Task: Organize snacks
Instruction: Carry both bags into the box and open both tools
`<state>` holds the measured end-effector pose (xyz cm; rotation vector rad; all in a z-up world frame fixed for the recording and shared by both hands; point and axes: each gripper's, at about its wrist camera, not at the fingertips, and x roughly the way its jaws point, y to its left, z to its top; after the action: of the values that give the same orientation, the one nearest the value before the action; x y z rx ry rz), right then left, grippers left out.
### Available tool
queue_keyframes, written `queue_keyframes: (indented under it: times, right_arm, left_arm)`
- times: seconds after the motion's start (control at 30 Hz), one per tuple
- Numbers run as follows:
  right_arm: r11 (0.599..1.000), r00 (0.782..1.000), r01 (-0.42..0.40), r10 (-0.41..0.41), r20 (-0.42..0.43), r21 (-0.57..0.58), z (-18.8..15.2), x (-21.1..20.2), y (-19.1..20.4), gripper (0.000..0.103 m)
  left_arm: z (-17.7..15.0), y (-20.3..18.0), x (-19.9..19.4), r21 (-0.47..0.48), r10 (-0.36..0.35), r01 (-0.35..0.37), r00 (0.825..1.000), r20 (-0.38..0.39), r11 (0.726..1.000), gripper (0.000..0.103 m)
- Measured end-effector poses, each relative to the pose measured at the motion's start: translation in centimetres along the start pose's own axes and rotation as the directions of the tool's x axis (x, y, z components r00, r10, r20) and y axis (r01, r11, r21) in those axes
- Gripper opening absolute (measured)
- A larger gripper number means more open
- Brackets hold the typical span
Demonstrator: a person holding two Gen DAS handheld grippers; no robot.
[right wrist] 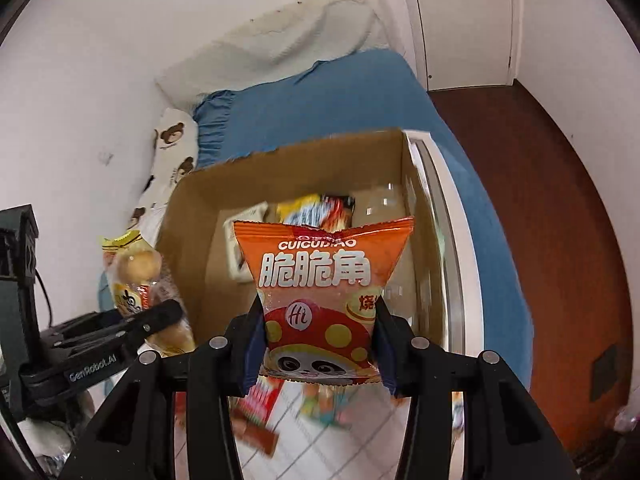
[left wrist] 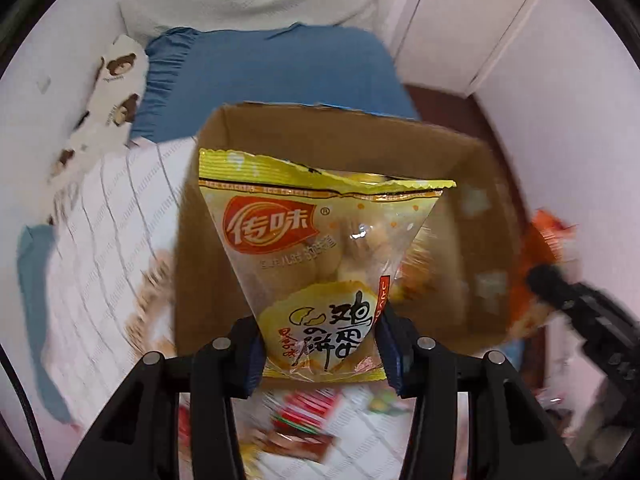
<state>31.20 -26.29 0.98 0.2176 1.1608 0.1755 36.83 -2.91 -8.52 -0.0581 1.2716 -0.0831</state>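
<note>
My left gripper (left wrist: 320, 344) is shut on the lower part of a yellow egg-biscuit bag (left wrist: 316, 264), which hangs over the open cardboard box (left wrist: 340, 132). My right gripper (right wrist: 318, 344) is shut on an orange crispy-snack bag (right wrist: 320, 272) above the same box (right wrist: 304, 152). Several snack packs (right wrist: 320, 208) lie at the box's far end. In the right wrist view the left gripper (right wrist: 160, 316) and its yellow bag (right wrist: 136, 268) are at the box's left side. The left wrist view shows the right gripper (left wrist: 560, 280) blurred at the box's right, with its orange bag (left wrist: 548, 236).
The box stands on a bed with a blue sheet (left wrist: 280, 68) and a white checked cloth (right wrist: 340, 440). Loose snack packs (left wrist: 304, 424) lie on the cloth below the grippers. A bear-print pillow (left wrist: 116, 80) lies by the wall at left. Brown floor (right wrist: 540, 200) and a white door (right wrist: 460, 20) are at right.
</note>
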Motion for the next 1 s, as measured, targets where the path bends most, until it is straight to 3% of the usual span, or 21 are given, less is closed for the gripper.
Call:
queue_keyframes:
  times: [0.17,0.27,0.3,0.4,0.47,0.77,0.87,0.93,1.0]
  right_arm:
    - [0.997,0.996,0.064,-0.066,-0.053,-0.033,4.2,4.5,0.6,0.049]
    - [0.991,0.989,0.114,-0.119,-0.084,-0.066,5.7,7.7,0.5,0.049]
    - [0.988,0.986,0.131,-0.138,-0.094,-0.076,6.3,8.8,0.5,0.049]
    - [0.984,0.978,0.159,-0.169,-0.122,-0.084,7.6,11.6,0.0,0.049]
    - [0.982,0.974,0.17,-0.18,-0.139,-0.086,7.5,12.3,-0.2,0.049]
    - [0.98,0.962,0.186,-0.197,-0.191,-0.074,9.1,16.3,-2.2,0.052]
    - [0.98,0.957,0.186,-0.196,-0.214,-0.066,9.5,17.1,-2.6,0.094]
    - [0.983,0.96,0.173,-0.18,-0.213,-0.053,9.7,17.6,-2.5,0.094]
    - [0.984,0.961,0.171,-0.176,-0.214,-0.045,9.7,17.4,-2.5,0.095]
  left_arm:
    - [4.6,1.7,5.5,0.079,0.201,-0.194,0.976,-0.088,0.978,0.044]
    - [6.4,1.9,9.2,0.16,0.315,-0.293,0.94,-0.135,0.943,0.044]
    - [6.9,1.7,10.8,0.203,0.375,-0.343,0.915,-0.148,0.917,0.044]
    - [7.6,1.2,14.5,0.284,0.452,-0.395,0.875,-0.173,0.874,0.045]
    - [8.0,1.2,16.5,0.297,0.464,-0.398,0.862,-0.204,0.868,0.045]
    - [9.4,2.9,17.1,0.215,0.361,-0.312,0.897,-0.253,0.926,0.045]
    - [10.3,4.7,16.2,0.109,0.254,-0.233,0.926,-0.279,0.966,0.047]
    - [10.8,5.2,15.5,0.068,0.207,-0.195,0.939,-0.276,0.978,0.051]
    - [11.0,5.5,14.5,0.036,0.144,-0.139,0.954,-0.261,0.99,0.073]
